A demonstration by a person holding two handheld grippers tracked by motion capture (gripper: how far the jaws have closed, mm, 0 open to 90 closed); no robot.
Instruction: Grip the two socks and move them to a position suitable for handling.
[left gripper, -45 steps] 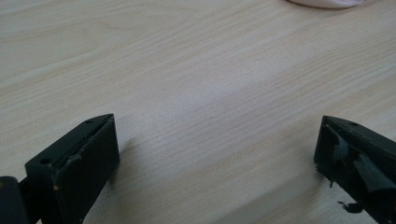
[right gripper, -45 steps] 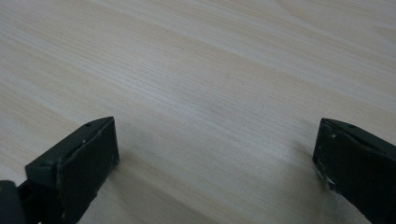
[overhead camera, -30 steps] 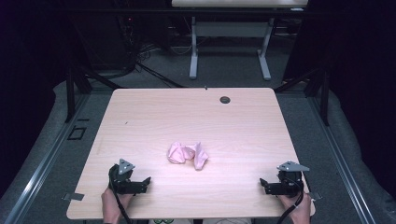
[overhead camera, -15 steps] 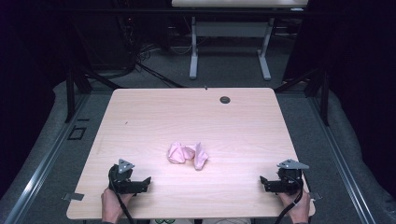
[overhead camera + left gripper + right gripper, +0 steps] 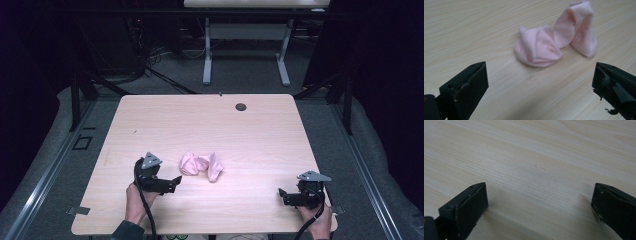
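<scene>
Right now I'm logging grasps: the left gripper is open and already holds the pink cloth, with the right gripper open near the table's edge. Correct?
Not quite. The left gripper is open but short of the pink cloth, not holding it, as the left gripper view shows. The right gripper is open near the table's edge.

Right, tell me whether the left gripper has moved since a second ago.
Yes. The left gripper has moved forward and rightward from the table's near edge, closing on the pink cloth, jaws open.

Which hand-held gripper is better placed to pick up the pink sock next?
Probably the left hand-held gripper: its jaws stand open, apart from the pink sock and facing it. The right hand-held gripper, also open, sits near the table's right corner over bare wood.
</scene>
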